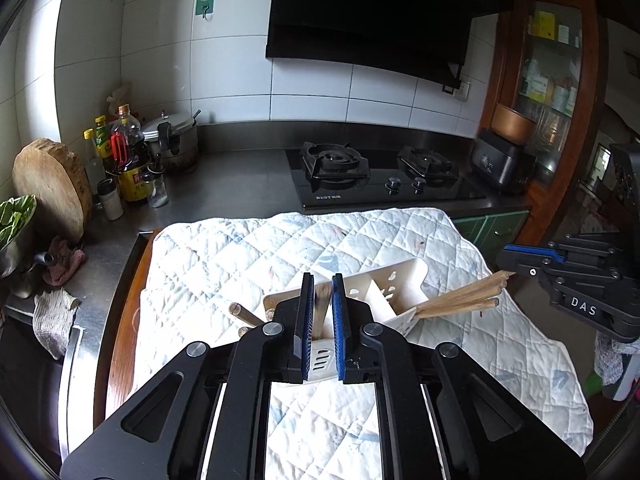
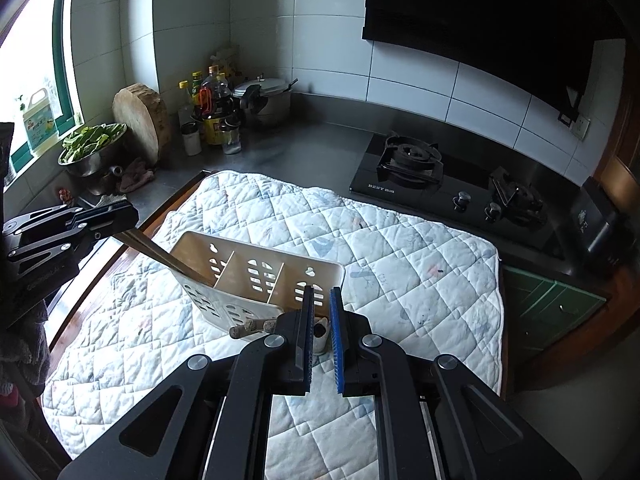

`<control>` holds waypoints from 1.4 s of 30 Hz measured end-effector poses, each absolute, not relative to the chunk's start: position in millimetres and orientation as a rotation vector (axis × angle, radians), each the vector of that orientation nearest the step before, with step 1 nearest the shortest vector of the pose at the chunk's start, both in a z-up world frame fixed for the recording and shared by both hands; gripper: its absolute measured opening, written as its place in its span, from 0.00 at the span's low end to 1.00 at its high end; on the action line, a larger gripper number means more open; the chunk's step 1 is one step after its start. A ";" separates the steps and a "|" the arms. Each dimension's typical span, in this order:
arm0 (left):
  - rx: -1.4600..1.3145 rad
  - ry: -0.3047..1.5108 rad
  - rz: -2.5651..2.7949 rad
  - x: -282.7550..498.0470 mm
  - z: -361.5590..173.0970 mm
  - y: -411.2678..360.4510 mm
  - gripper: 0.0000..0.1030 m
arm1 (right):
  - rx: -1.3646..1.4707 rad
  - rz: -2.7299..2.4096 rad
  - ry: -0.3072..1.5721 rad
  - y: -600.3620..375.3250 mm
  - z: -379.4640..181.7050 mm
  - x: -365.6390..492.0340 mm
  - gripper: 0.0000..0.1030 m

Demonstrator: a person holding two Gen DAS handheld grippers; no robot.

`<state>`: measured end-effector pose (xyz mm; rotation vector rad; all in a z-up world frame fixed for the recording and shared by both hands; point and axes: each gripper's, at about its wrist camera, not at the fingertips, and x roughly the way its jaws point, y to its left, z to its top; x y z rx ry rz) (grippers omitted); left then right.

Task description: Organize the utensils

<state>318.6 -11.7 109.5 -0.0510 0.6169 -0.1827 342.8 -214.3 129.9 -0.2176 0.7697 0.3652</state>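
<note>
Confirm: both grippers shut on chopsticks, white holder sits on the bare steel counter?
Not quite. The holder sits on a quilted cloth, not on bare steel; the right wrist view shows this. The rest stands: left gripper and right gripper are each shut on chopsticks.

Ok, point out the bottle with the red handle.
The big dark bottle with the yellow label, by the pressure cooker; the slimmer yellow-capped bottles beside it have no handle.

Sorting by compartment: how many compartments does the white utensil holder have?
3, side by side in the white utensil holder: left one holds chopsticks, middle, right.
</note>
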 end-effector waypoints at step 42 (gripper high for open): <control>0.027 0.452 -0.145 185.4 132.4 -24.0 0.92 | -0.197 0.335 0.579 -240.5 146.6 216.2 0.70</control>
